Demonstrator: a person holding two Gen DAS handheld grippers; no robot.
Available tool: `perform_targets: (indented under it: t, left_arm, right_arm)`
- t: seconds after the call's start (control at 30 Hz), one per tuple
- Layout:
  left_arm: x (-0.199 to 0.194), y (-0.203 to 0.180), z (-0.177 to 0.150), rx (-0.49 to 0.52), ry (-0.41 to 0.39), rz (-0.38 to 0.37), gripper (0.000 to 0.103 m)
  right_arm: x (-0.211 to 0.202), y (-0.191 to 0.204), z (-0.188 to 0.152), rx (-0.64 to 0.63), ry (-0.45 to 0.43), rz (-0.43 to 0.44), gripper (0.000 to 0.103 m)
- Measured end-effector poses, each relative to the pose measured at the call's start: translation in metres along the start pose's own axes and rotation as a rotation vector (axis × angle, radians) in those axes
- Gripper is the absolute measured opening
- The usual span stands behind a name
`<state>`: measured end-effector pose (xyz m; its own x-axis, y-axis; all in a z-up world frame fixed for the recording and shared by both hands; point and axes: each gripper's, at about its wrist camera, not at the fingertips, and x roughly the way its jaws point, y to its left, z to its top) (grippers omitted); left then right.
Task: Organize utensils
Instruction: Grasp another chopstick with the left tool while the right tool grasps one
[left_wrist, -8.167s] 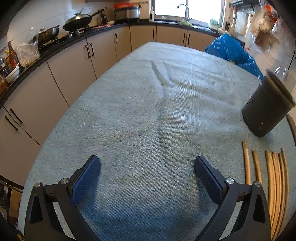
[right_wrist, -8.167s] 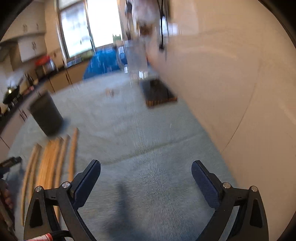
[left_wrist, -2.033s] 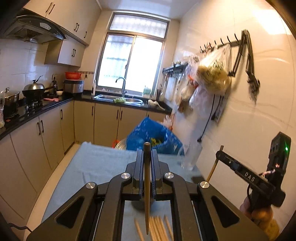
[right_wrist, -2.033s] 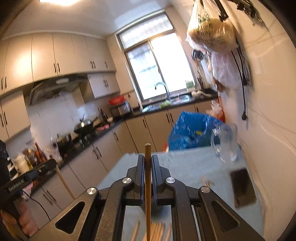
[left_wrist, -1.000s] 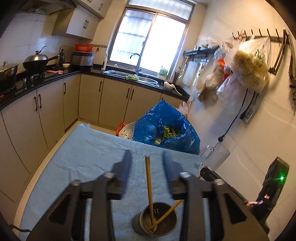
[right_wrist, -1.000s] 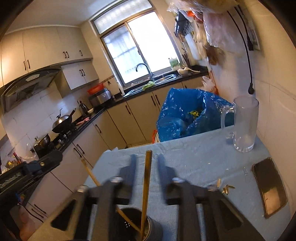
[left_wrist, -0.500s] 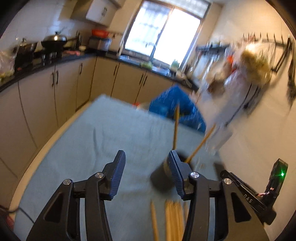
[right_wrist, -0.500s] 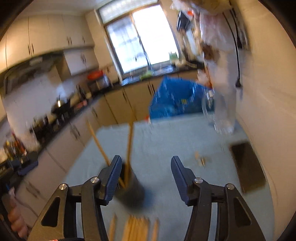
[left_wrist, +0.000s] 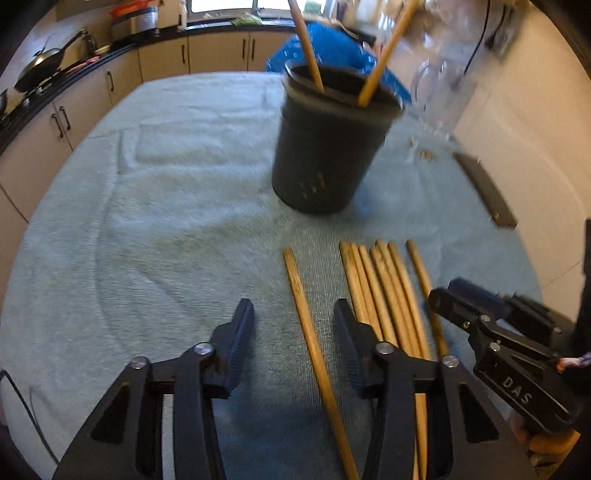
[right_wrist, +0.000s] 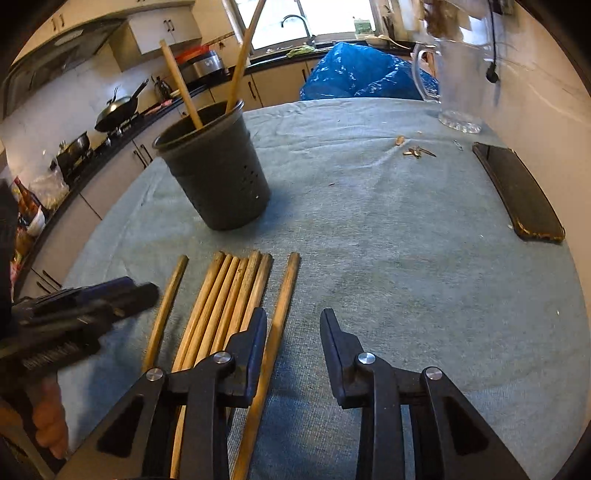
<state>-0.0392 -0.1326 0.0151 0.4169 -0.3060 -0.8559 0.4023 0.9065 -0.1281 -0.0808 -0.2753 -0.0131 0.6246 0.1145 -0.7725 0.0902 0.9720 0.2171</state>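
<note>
left gripper (left_wrist: 293, 334) fingers partly open, just been closing, straddling lone chopstick (left_wrist: 314, 347), not gripping | right gripper (right_wrist: 293, 341) likewise over outermost chopstick (right_wrist: 271, 339) | holder (right_wrist: 218, 177) holding two, mid-table | risk: right fingers catching neighbouring bundle (right_wrist: 225, 306), sticks rolling on cloth
</note>
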Motion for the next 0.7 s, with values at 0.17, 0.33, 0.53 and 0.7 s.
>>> perform_targets:
  t: [0.17,0.33,0.53,0.7]
  left_arm:
    - [0.007,-0.011,0.005,0.038,-0.003,0.050,0.009]
    - [0.004,-0.001,0.005,0.037,0.008,0.025,0.007]
    - [-0.012,0.025,-0.014,0.009,0.071,-0.052,0.006]
    - [-0.027,0.034,-0.030,0.034,0.126,-0.069,0.006]
  right_arm:
    - [0.012,0.013,0.005,-0.065,0.007,-0.054,0.026]
    - [0.012,0.007,0.010,-0.048,0.033,-0.067,0.010]
    - [-0.012,-0.023,-0.008,0.010,0.083,-0.036,0.007]
    - [-0.031,-0.037,-0.028,-0.006,0.129,-0.038,0.007]
